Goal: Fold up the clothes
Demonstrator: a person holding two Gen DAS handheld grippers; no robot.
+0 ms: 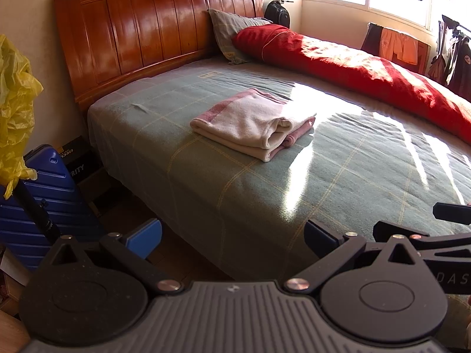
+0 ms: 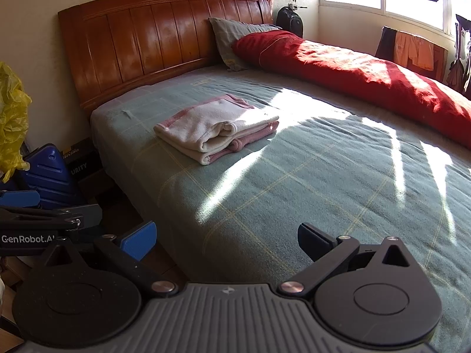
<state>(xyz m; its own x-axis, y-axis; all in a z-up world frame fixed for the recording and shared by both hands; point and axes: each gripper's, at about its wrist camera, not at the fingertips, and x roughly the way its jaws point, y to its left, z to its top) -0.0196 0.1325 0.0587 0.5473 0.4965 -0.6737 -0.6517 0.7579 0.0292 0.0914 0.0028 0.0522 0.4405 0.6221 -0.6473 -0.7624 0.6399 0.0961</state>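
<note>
Left gripper (image 1: 232, 239) empty; right view shows its logo.

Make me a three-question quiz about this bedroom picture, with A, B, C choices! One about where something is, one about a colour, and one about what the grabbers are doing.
1. Where is the folded garment?
A. on the green plaid bedspread
B. on the floor
C. on the pillow

2. What colour is the duvet along the far side of the bed?
A. blue
B. red
C. yellow

3. How are the left gripper and right gripper?
A. both shut on cloth
B. one open, one shut
C. both open and empty

Answers: 1 A, it lies flat on the bedspread near the wooden headboard. 2 B, it is bright red. 3 C, each has its fingers wide apart with nothing between them.
</note>
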